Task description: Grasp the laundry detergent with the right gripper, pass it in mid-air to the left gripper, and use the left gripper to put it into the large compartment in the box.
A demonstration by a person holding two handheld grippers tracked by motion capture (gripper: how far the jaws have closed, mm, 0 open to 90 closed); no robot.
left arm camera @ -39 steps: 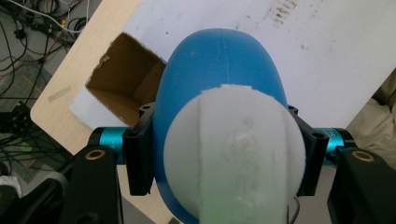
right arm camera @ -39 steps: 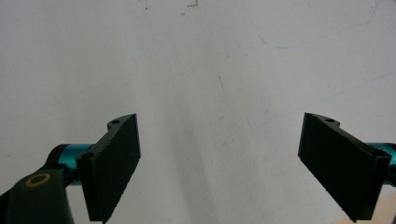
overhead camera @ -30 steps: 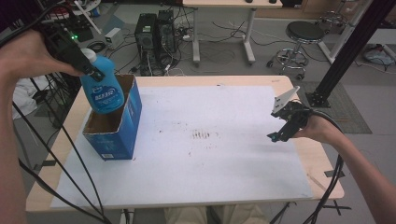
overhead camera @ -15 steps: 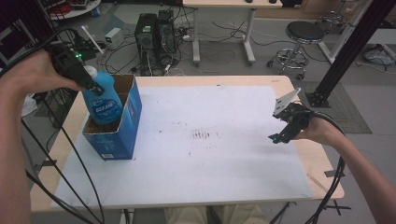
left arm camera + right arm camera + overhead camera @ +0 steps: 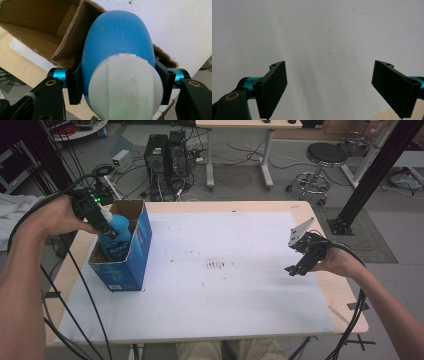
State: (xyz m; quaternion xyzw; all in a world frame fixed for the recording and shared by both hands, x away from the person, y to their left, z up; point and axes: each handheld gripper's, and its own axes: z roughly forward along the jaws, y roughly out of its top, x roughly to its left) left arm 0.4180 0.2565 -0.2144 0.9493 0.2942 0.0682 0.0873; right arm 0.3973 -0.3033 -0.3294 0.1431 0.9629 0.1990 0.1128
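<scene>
One wide surface (image 5: 240, 290), covered with a white sheet bearing a few dark smudges near its middle, carries the scene in the high view. At about nine o'clock on it stands an open blue cardboard box (image 5: 131, 265), flaps up, its brown inside showing. A blue bottle (image 5: 116, 236) with a white cap is upright and partly sunk in the box, its label below the rim on the near side and its shoulder and cap above it. The left gripper (image 5: 102, 220), held in the person's left hand (image 5: 55, 215) at roughly ten o'clock, is clamped on the bottle's neck; in the left gripper view the black jaws press on either side of the blue bottle (image 5: 117, 47) just under the white cap (image 5: 125, 87), with the box's torn cardboard edge (image 5: 62, 50) behind it.

At about three o'clock, well apart from the box, the right gripper (image 5: 296, 265) sits in the person's right hand (image 5: 337, 262) above the sheet near the surface's edge, pointing down toward it. In the right gripper view the jaws of the right gripper (image 5: 329, 87) stand wide apart with nothing between them, the white sheet (image 5: 317, 37) beneath.
</scene>
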